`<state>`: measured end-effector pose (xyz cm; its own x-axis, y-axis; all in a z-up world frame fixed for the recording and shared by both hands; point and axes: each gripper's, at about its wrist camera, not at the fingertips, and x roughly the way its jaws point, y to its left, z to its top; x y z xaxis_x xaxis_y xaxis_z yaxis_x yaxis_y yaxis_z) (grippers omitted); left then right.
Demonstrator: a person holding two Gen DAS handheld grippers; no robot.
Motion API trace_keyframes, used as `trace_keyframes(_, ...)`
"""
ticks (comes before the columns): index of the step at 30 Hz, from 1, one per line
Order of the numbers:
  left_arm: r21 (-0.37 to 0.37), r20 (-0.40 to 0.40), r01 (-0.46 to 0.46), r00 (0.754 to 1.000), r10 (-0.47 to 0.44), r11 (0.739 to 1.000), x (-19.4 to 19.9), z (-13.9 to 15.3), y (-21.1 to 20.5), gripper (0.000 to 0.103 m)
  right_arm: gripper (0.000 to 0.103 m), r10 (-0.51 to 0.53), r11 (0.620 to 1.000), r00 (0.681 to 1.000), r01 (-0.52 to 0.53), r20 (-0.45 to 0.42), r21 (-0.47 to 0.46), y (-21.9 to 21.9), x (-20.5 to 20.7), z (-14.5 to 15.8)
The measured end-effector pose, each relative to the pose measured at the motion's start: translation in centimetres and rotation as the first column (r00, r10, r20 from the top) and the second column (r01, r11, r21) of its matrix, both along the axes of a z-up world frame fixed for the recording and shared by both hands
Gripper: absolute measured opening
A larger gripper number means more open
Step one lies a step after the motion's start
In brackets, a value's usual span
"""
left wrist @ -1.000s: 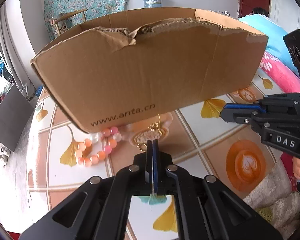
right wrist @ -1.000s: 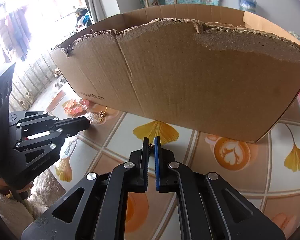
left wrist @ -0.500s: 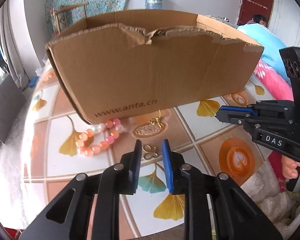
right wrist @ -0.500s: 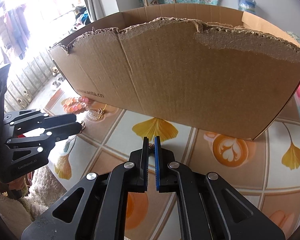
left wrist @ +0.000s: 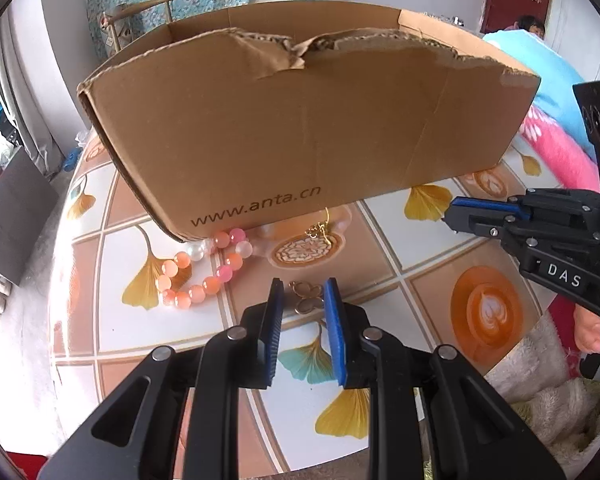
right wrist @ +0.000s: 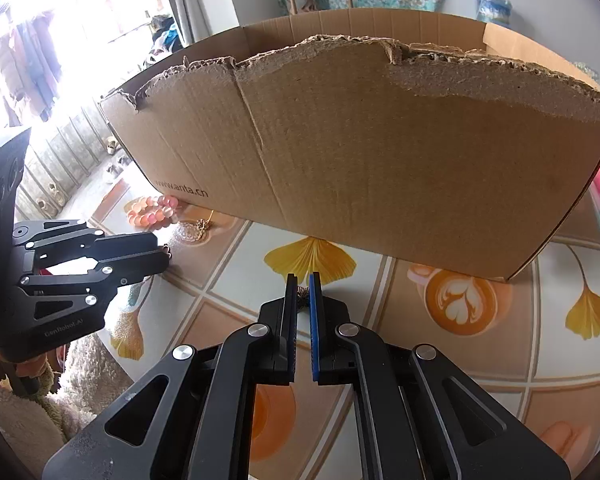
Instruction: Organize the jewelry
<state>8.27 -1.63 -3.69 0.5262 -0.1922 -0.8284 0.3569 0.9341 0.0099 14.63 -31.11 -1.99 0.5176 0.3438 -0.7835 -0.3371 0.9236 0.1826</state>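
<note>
Left gripper (left wrist: 303, 294), tilted down at lower centre, jaws apart astride a butterfly charm (left wrist: 306, 299), not gripping. Right gripper (right wrist: 303, 286) nearly closed on something small and indistinct. Box (left wrist: 300, 128) hides its contents.

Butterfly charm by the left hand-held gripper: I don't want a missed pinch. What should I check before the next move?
1. Left hand-held gripper open: ok.
2. Butterfly charm lying on the table between its fingertips: ok.
3. Bead bracelet outside the jaws: ok.
4. Cardboard box open on top: ok.
5. Right hand-held gripper out of the way: ok.
6. Right hand-held gripper empty: cannot tell.
</note>
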Motion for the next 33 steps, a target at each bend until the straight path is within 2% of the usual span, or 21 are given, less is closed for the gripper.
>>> trace_keyframes(5,0.009,-0.001,0.012,1.0,-0.012,1.0,0.2,0.0,-0.4,0.019,0.004,-0.003,1.0,1.0,0.003,0.005,-0.003,0.0,-0.2,-0.1)
trace_keyframes(7,0.002,0.002,0.021,1.0,-0.021,1.0,0.0,0.0,-0.6,0.012,0.004,-0.003,1.0,1.0,0.003,0.004,-0.004,0.0,-0.2,-0.1)
trace_keyframes(17,-0.022,0.025,0.028,0.999,-0.028,0.999,-0.5,-0.1,-0.4,0.012,0.004,0.0,1.0,1.0,0.0,-0.008,-0.011,0.5,0.2,0.1)
trace_keyframes(18,-0.032,0.023,0.028,0.999,-0.027,0.999,-0.5,0.0,-0.3,0.011,0.004,-0.002,1.0,1.0,0.002,-0.012,-0.006,0.4,0.3,0.1)
trace_keyframes(19,-0.039,0.02,0.027,0.999,-0.026,0.999,-0.5,0.0,-0.1,0.0,0.004,-0.004,1.0,1.0,0.004,-0.017,-0.002,0.3,0.5,0.1)
trace_keyframes(30,-0.089,0.026,0.046,0.999,-0.044,0.995,-1.0,0.2,1.2,0.0,0.004,-0.019,1.0,1.0,0.018,-0.011,-0.016,0.2,0.8,0.9)
trace_keyframes(33,-0.124,0.034,0.065,0.998,-0.061,0.99,-1.4,0.6,1.6,0.0,0.004,-0.022,0.999,1.0,0.022,-0.008,-0.025,0.6,0.7,0.9)
